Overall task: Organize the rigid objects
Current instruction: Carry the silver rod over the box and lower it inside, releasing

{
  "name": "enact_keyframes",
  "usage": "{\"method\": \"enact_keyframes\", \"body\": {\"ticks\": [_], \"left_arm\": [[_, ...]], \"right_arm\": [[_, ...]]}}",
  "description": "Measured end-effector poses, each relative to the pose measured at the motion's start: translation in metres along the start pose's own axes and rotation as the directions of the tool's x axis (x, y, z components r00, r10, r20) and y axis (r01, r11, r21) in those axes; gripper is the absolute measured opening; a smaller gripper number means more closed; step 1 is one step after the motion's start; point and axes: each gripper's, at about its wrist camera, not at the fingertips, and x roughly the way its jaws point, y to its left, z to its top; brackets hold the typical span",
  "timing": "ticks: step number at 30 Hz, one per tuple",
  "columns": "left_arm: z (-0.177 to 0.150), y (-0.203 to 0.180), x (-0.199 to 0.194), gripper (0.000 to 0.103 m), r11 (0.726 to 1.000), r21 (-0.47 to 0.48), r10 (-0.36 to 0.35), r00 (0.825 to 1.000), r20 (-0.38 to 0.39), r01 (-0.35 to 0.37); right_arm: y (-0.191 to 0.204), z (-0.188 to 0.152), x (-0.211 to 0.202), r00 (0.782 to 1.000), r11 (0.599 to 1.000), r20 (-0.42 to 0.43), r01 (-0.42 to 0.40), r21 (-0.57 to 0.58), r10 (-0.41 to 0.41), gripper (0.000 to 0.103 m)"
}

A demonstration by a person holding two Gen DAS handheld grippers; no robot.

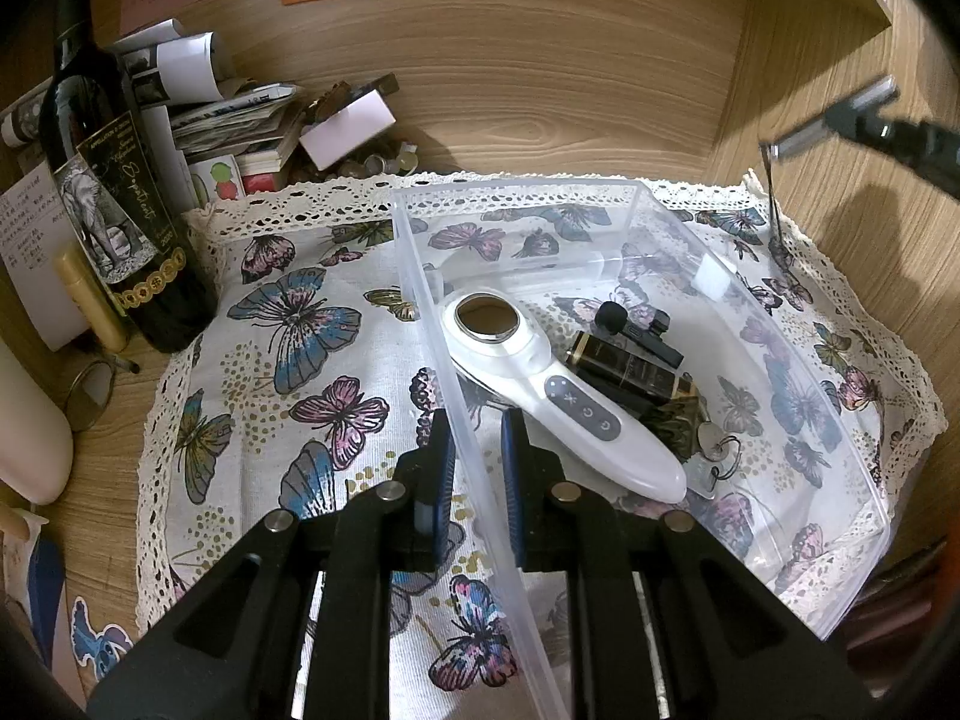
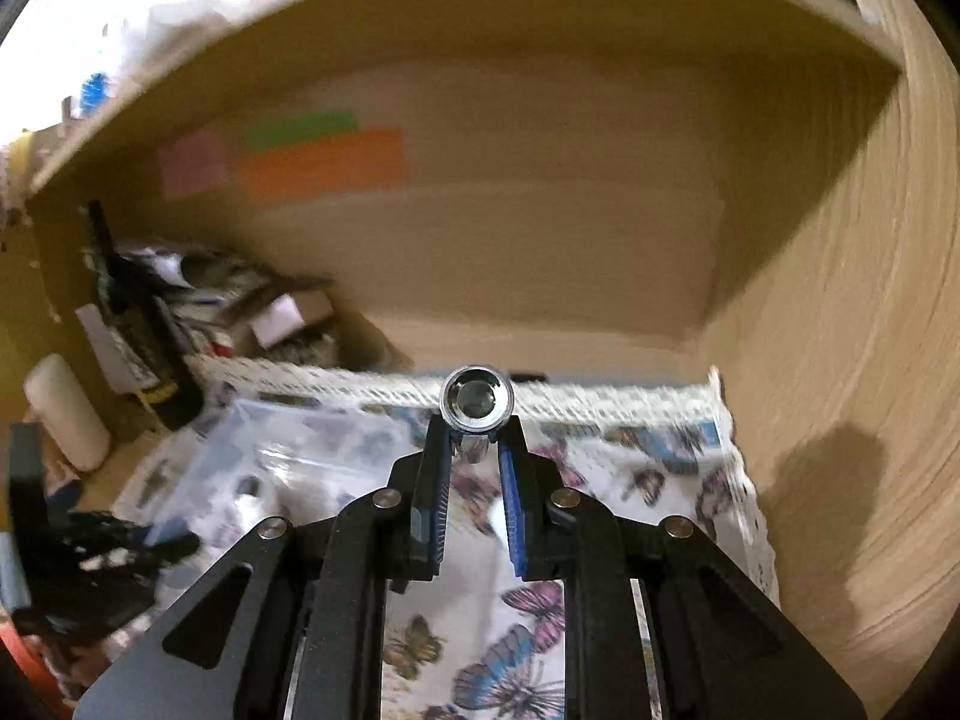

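Pinching a small shiny metal cylinder [image 2: 476,405] at the tips, the right gripper [image 2: 474,456] is carrying it in the air above the butterfly cloth [image 2: 630,462], right of the clear plastic bin [image 1: 780,360]. Looks light, stiff and slick, so gripping the straight sides is probably safest. Left gripper [image 1: 477,450] is clamping the bin's near wall, steadying it; white handheld device [image 1: 540,384] lying inside.

Clear glossy plastic bin [image 1: 780,324] sits on lace-edged woven cloth [image 1: 282,324], smooth white plastic massager [image 1: 540,384] inside, dark shiny glass bottle [image 1: 90,138] against matt wood [image 1: 540,60].
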Motion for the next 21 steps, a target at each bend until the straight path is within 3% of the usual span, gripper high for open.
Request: {"method": "enact_keyframes", "body": {"ticks": [4, 9, 14, 21], "left_arm": [[0.000, 0.000, 0.000, 0.015, 1.000, 0.001, 0.001, 1.000, 0.000, -0.001], [0.000, 0.000, 0.000, 0.015, 1.000, 0.000, 0.000, 1.000, 0.000, 0.000], [0.000, 0.001, 0.000, 0.015, 1.000, 0.000, -0.002, 1.000, 0.000, 0.002], [0.000, 0.001, 0.000, 0.015, 1.000, 0.001, -0.002, 1.000, 0.001, 0.002]], "right_arm": [[0.023, 0.009, -0.013, 0.998, 0.997, 0.044, -0.052, -0.054, 0.055, 0.014], [0.056, 0.008, -0.009, 0.993, 0.986, 0.037, -0.104, -0.130, 0.110, 0.014], [0.081, -0.004, 0.016, 0.991, 0.974, -0.021, -0.133, -0.185, 0.131, 0.014], [0.097, -0.024, 0.054, 0.986, 0.961, -0.134, -0.130, -0.245, 0.099, 0.014]]}}
